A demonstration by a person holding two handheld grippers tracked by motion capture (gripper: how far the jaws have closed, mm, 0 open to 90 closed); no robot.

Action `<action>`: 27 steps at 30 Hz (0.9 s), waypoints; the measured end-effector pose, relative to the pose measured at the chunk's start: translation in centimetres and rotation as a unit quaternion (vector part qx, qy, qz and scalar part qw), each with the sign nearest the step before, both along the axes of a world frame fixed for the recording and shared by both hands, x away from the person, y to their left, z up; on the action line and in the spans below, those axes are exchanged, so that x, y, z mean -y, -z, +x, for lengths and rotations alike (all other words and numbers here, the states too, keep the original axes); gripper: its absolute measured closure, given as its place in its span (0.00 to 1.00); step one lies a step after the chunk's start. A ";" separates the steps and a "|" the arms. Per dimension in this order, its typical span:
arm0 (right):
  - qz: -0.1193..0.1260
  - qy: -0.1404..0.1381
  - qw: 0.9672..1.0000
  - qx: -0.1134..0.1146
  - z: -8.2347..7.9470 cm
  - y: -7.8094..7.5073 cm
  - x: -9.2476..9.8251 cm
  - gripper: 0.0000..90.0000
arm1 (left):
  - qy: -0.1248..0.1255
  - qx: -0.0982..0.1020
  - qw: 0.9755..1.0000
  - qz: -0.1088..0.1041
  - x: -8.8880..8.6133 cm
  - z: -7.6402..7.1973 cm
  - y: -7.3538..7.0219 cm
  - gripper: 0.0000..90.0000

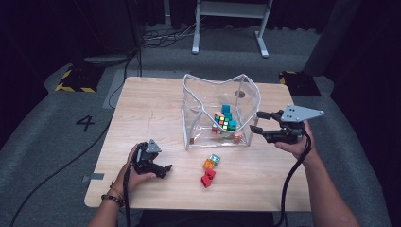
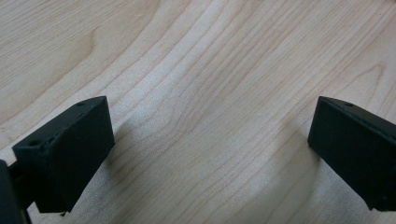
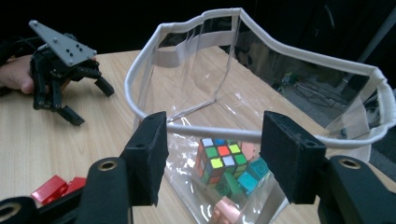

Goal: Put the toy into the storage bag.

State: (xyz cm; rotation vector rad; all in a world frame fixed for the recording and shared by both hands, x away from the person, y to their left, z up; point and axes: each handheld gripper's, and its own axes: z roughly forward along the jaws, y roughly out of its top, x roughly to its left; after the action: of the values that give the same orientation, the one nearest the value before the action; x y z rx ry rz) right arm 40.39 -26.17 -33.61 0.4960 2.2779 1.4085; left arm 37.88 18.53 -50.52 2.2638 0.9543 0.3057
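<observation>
Clear bag (image 1: 198, 101) holds Rubik's cube (image 1: 221, 120), teal blocks (image 1: 229, 115).

A light wooden table (image 1: 156, 104) with rounded corners stands on grey carpet. Near its middle, toward the far edge, sits a clear plastic bin (image 1: 195, 94) with a white rim, holding a Rubik's cube (image 1: 222, 120) and other coloured blocks. Between the bin and the near edge lie a red block (image 1: 207, 178), an orange cube (image 1: 208, 164) and a teal cube (image 1: 215, 158), close together on the bare wood
</observation>
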 end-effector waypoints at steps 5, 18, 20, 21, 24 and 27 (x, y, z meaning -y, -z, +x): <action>0.011 -0.019 1.000 -0.009 -1.5 1.1 0.0 0.46 | 0.000 0.000 1.000 0.000 0.0 0.0 0.0 0.01; -0.052 -0.071 0.994 -0.070 -2.3 9.5 -4.4 0.51 | 0.001 0.001 1.000 0.001 0.0 0.0 0.0 0.01; -0.069 -0.072 0.992 -0.080 -1.8 10.9 -5.3 0.51 | 0.000 0.000 1.000 0.000 0.0 0.0 0.0 0.01; -0.081 -0.075 0.990 -0.084 -1.6 11.5 -5.7 0.51 | 0.000 0.000 1.000 0.000 0.0 0.0 0.0 0.01; -0.091 -0.081 0.988 -0.100 -1.0 13.1 -6.7 0.51 | 0.000 0.000 1.000 0.000 0.0 0.0 0.0 0.01; -0.100 -0.086 0.986 -0.104 -0.4 14.0 -7.5 0.52 | 0.000 0.000 1.000 0.000 0.0 0.0 0.0 0.01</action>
State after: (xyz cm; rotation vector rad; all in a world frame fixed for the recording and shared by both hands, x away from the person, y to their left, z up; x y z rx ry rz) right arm 40.03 -18.65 -47.66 0.4076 2.6517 1.2345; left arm 37.88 18.53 -50.52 2.2643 0.9541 0.3059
